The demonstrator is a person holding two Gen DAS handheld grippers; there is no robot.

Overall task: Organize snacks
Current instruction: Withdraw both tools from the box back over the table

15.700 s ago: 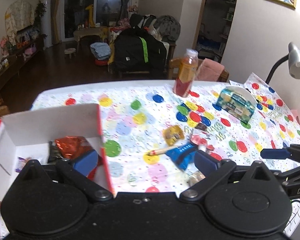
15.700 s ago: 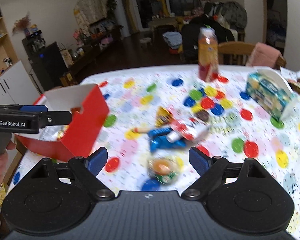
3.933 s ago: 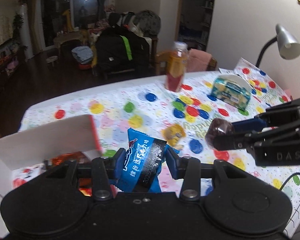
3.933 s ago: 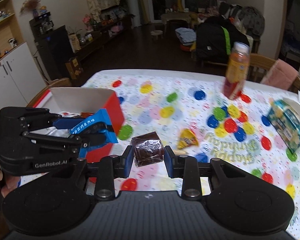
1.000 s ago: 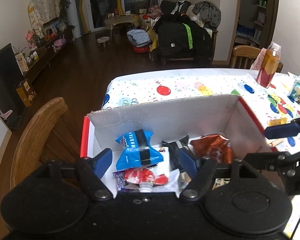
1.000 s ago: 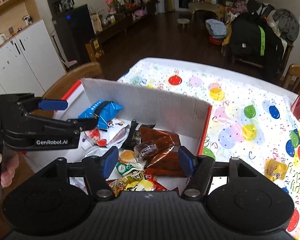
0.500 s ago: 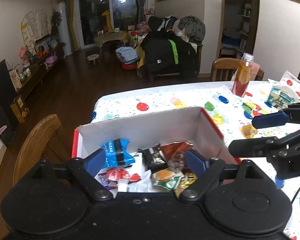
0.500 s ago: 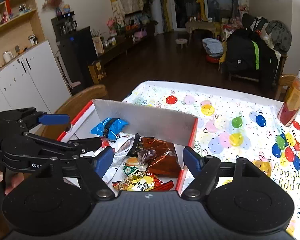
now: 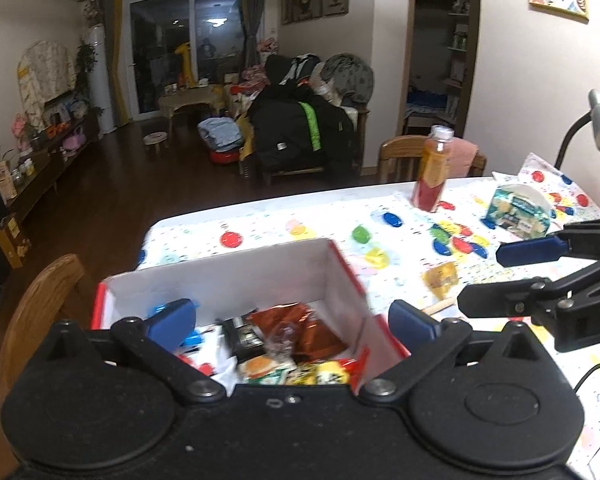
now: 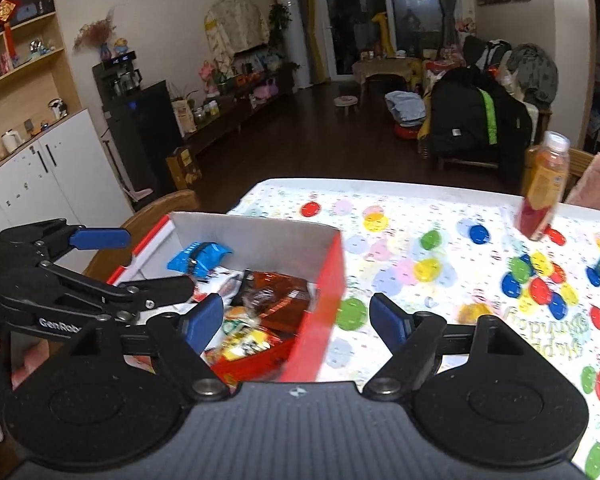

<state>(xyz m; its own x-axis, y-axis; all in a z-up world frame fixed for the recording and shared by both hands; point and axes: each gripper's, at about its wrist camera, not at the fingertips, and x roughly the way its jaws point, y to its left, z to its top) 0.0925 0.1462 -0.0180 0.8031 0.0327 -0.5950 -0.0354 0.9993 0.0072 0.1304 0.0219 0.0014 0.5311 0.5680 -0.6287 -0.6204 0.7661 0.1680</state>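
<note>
Both tongs empty on my end. Left gripper (image 9: 292,320) has its blue pads spread wide and sits above the near edge of the red snack box (image 9: 236,276). Right gripper (image 10: 296,316) is spread just as wide, nothing between the pads; its left pad is over the box interior, its right pad over the tablecloth (image 10: 440,240).

Box sits at the table's left end, beside a wooden chair (image 9: 40,304). White inside, red outside. Contents I can make out: blue wrapper (image 10: 200,258) against the far-left wall, shiny red-brown packet (image 10: 280,296) in the middle, yellow-green packets (image 9: 300,372) along the near side, some dark wrappers between. Motion blur, so I can't read any labels.

On the cloth outside the box: a small yellow packet (image 9: 440,278) right of it, with a thin stick-like item (image 9: 438,306) just beside it, type unclear. Juice bottle (image 9: 434,170) upright at the far edge, blue-green pack (image 9: 516,210) to its right.
</note>
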